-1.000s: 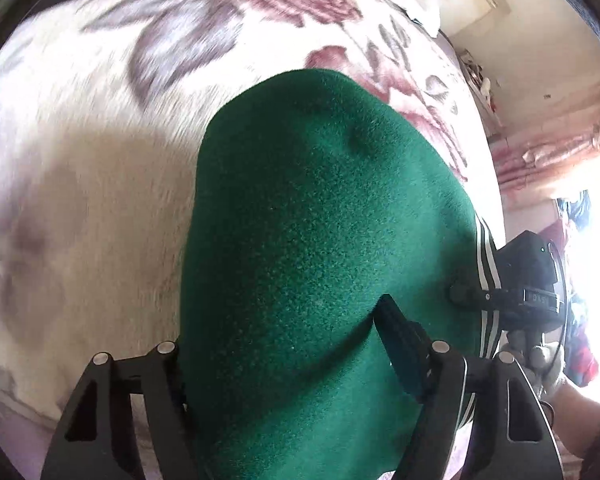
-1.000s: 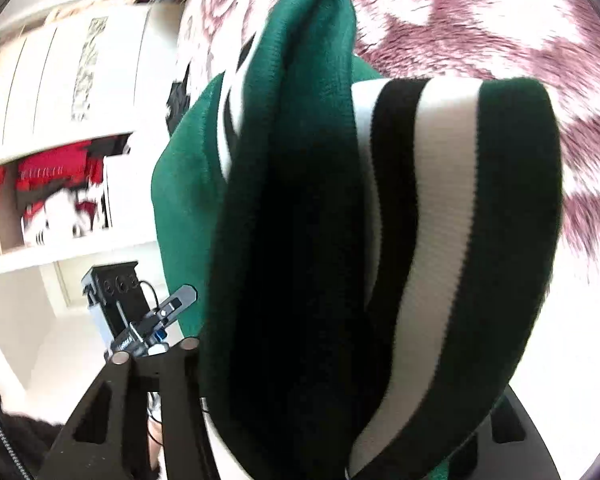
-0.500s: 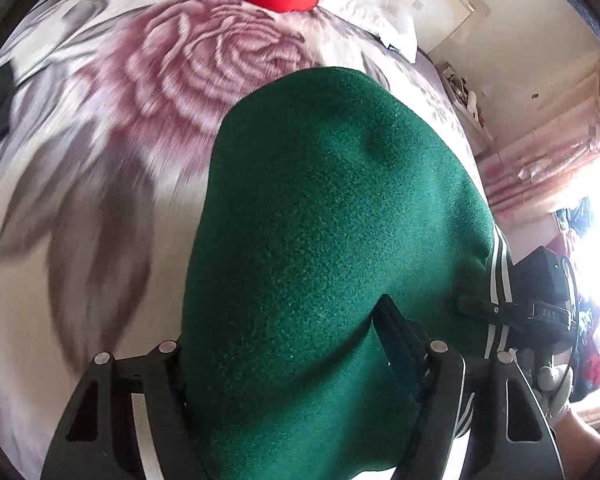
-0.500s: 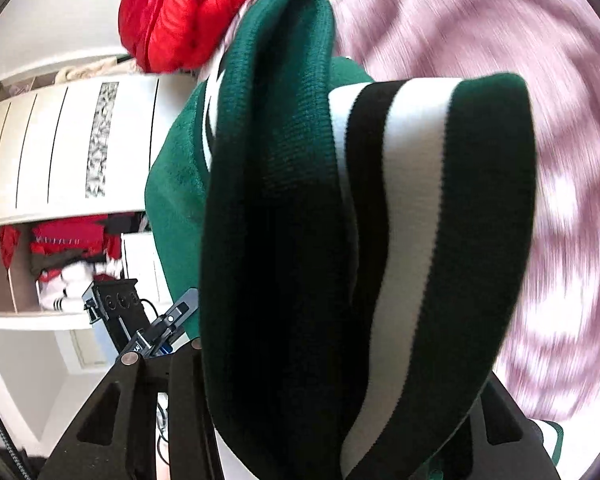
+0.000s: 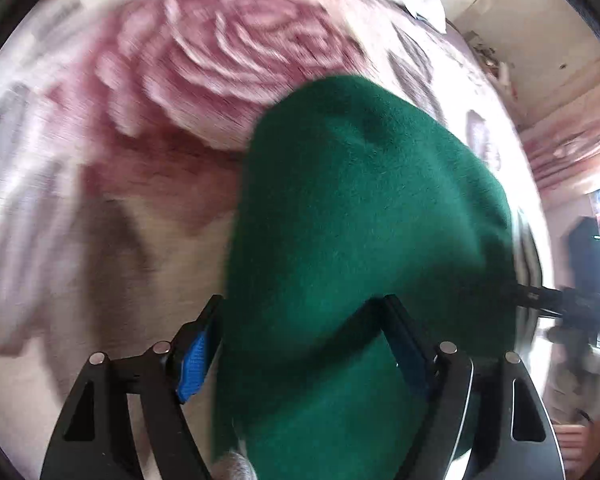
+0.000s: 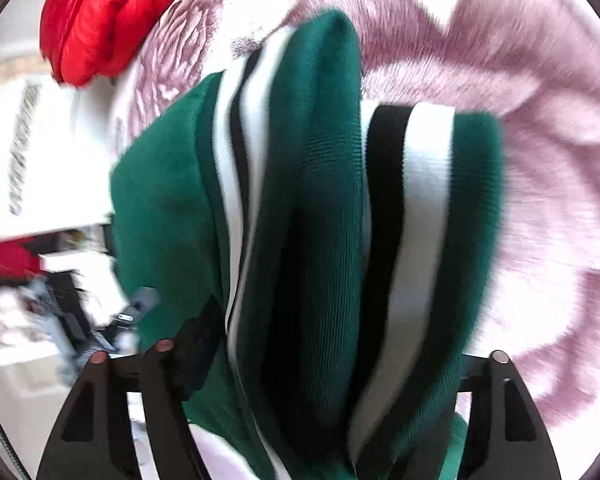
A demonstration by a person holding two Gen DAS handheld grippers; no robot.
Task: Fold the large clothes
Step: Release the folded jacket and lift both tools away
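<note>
Rose-printed plush bedspread (image 5: 220, 60) below; I'm carrying the dark green fleece garment (image 5: 360, 220), mid-fold. Left gripper (image 5: 300, 344) grasps its body, right gripper (image 6: 320, 360) pinches the striped ribbed hem (image 6: 412, 220). Next, I'd lower it flat, edges aligned.

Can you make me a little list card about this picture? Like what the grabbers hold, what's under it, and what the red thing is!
left gripper: shut on green jacket
right gripper: shut on the jacket's striped cuff
jacket: bunched, held above the blanket
under it: rose blanket, pink and white
red thing: red clothing at the blanket's far end
picture: blurry, so things are moving
</note>
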